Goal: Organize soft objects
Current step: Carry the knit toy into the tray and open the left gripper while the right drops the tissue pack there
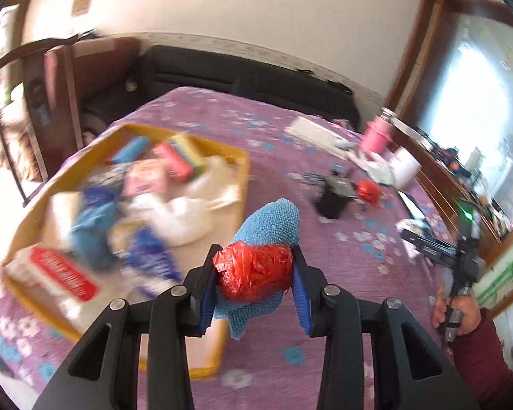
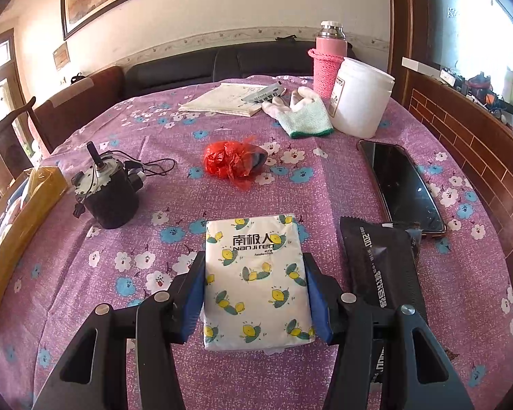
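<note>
Purple flowered cloth covers the worktop [image 2: 325, 184], where the yellow tray [image 1: 241, 171] is already well filled, the left tongs [image 1: 254, 268] clench a red bag bundle [image 1: 254, 270], the right tongs [image 2: 254, 283] flank a tissue pack [image 2: 256, 283], perhaps not yet squeezing, and a glove [image 2: 301, 116] waits.

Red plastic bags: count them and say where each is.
2. One bag is clamped with a blue cloth in the left gripper; the other lies mid-table. More may hide in the blurred tray.

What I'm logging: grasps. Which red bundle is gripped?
The red bundle with blue cloth, in the left hand-held gripper; the other bundle lies on the tablecloth.
</note>
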{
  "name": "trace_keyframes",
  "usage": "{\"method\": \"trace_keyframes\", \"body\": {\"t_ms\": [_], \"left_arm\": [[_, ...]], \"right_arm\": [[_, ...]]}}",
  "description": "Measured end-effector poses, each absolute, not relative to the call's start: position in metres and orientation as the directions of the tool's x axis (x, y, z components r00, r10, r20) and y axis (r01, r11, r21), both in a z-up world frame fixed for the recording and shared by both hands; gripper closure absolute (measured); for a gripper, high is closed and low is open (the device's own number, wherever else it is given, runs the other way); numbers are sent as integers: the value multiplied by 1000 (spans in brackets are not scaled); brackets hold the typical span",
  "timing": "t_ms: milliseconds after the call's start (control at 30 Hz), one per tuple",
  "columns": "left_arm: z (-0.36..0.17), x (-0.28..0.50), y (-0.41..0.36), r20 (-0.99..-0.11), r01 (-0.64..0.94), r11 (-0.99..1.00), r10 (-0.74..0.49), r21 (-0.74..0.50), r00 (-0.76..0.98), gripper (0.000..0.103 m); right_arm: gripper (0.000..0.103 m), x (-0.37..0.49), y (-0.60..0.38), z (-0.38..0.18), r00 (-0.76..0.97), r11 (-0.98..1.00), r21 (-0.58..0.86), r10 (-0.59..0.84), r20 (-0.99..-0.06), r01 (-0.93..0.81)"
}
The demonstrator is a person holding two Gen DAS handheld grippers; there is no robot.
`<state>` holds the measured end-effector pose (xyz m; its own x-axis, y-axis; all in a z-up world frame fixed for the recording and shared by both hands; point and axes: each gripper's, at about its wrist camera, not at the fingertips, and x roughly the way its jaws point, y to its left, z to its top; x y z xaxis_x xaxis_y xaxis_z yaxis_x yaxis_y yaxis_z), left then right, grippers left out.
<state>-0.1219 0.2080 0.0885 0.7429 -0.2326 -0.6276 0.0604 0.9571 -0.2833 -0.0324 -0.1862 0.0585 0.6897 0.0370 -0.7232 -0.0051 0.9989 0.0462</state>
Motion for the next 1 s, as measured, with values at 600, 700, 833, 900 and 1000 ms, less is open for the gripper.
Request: {"method": "trace_keyframes", "body": {"t_ms": [600, 700, 833, 900, 1000], "left_arm": [[35, -108, 266, -796, -165, 962, -75, -216, 601, 62], [37, -110, 263, -782, -128, 963, -109, -235, 614, 43], [51, -124, 272, -723, -119, 947, -143, -299, 675, 27], [60, -134, 282, -692, -131, 944, -123, -303, 711, 26], [69, -147, 297, -658, -166, 940, -77, -299, 749, 23]], "right_arm": [[46, -56, -80, 121, 654, 940, 210, 337, -677, -268], [46, -54, -39, 123, 608, 909, 230, 406, -682, -348], [46, -55, 21, 125, 537, 857, 245, 482, -693, -453], [46, -55, 48, 124, 497, 831, 248, 508, -704, -498], [46, -54, 91, 118, 438, 797, 245, 527, -728, -551]]}}
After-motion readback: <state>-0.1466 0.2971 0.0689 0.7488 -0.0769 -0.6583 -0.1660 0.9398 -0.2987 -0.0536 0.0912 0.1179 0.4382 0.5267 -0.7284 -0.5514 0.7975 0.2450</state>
